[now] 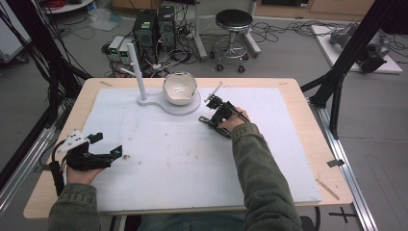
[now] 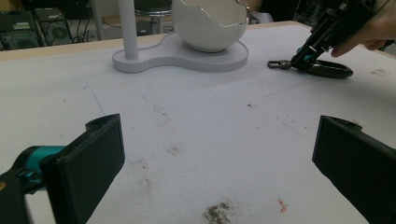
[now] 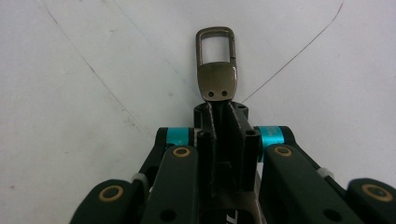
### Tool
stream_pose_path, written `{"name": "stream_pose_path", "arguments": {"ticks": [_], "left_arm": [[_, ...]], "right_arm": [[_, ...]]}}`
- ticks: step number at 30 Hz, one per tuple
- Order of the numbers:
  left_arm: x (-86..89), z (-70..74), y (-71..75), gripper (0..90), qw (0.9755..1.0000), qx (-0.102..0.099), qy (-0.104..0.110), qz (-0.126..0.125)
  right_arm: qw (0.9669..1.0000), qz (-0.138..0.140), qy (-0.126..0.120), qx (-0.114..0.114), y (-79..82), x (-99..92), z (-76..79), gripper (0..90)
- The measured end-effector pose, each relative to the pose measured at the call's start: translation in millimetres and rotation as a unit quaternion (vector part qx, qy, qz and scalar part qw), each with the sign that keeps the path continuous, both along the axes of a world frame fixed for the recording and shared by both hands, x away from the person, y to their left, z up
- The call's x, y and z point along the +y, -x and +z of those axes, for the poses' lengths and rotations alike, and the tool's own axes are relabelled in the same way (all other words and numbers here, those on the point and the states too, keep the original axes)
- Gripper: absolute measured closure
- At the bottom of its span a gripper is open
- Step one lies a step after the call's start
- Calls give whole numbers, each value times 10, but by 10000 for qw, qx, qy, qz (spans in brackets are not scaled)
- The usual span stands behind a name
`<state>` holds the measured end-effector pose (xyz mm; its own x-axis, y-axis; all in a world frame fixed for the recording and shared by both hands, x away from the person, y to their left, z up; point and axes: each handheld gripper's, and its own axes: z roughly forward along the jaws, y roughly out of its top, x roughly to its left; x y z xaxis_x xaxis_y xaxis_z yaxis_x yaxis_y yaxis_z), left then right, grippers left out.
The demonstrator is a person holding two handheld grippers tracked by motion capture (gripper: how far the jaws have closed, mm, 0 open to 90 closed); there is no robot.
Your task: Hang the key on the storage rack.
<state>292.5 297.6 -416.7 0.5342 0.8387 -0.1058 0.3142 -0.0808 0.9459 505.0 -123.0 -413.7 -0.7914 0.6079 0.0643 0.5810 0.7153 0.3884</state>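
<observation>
A small bronze metal snap clip (image 3: 216, 65) lies flat on the white mat, its tab end pinched between the jaws of my right gripper (image 3: 219, 108), which is shut on it. In the high view the right gripper (image 1: 208, 119) rests low on the mat just right of the white stand. From the left gripper view the clip (image 2: 279, 64) sticks out of the right gripper (image 2: 299, 61). My left gripper (image 1: 107, 144) hovers at the mat's left side, its jaws wide apart (image 2: 215, 163) with nothing between them.
A white stand (image 1: 163, 103) at the back middle carries an upright post (image 1: 136, 72) and a cracked-egg-shaped bowl (image 1: 179, 88). The white mat (image 1: 159, 159) covers most of the wooden table (image 1: 308, 120). A stool and computers stand on the floor beyond.
</observation>
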Motion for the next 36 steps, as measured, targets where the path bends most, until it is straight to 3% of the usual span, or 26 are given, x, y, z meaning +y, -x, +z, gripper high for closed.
{"name": "stream_pose_path", "arguments": {"ticks": [5, 8, 12, 13, 26, 33, 36], "left_arm": [[-6, 1, 4, 29, 10000, -9, -19, -23], [-6, 0, 3, 29, 10000, -7, -13, -26], [-12, -1, 2, 29, 10000, -3, -16, -41], [-13, -1, 2, 29, 10000, -7, -10, -42], [-7, -2, 1, 29, 10000, 16, 33, -60], [-11, -7, -6, 29, 10000, 36, 47, -75], [-8, -8, -11, 29, 9999, 46, 74, -101]], "right_arm": [[9998, -17, -216, 16, 10, -57, 82, 828], [9988, 17, -459, 156, 44, -89, 167, 827], [9981, 46, -605, 131, 66, -112, 237, 827], [9972, 30, -742, 115, 78, -127, 291, 827], [9950, 461, -876, -152, 164, 92, 714, 825], [9924, 549, -1098, -91, 166, 227, 886, 823], [9918, 675, -1069, -159, 160, 293, 933, 823]]}}
